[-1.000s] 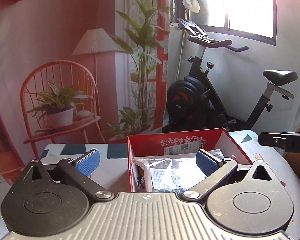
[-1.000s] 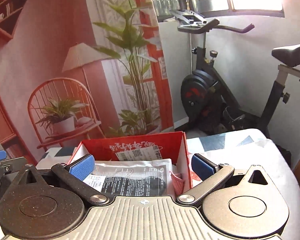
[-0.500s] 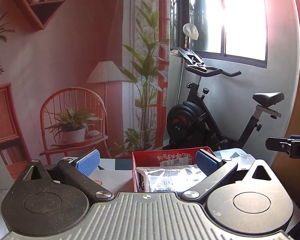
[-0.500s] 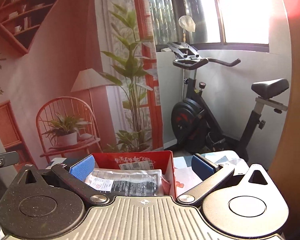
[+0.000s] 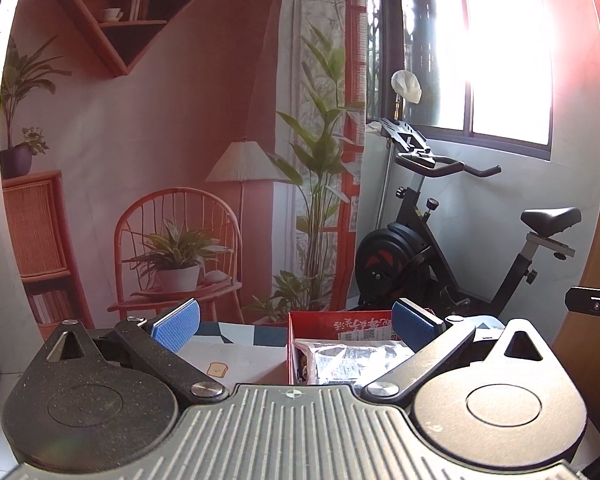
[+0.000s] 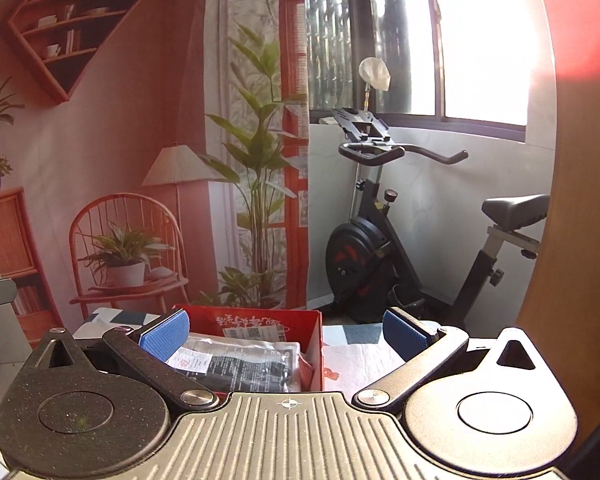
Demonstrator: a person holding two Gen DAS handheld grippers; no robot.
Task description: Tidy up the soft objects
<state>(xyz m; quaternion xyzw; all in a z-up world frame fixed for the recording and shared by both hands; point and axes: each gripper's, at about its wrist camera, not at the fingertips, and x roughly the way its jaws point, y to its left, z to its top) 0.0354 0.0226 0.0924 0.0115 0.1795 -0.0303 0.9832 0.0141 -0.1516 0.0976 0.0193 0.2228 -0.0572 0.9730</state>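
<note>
A red cardboard box stands on the patterned tablecloth and holds soft goods in clear plastic bags. My left gripper is open and empty, held back from and above the box. In the right wrist view the same red box holds a bagged dark item. My right gripper is open and empty, also back from the box. The right gripper's tip shows at the right edge of the left wrist view.
The patterned tablecloth covers the table around the box. Behind it hangs a printed backdrop with a chair and plants. An exercise bike stands under the window. A wooden panel is at the right.
Both grippers have drawn back and risen from the box, which now looks smaller and lower in both views. Both stayed open and empty.
</note>
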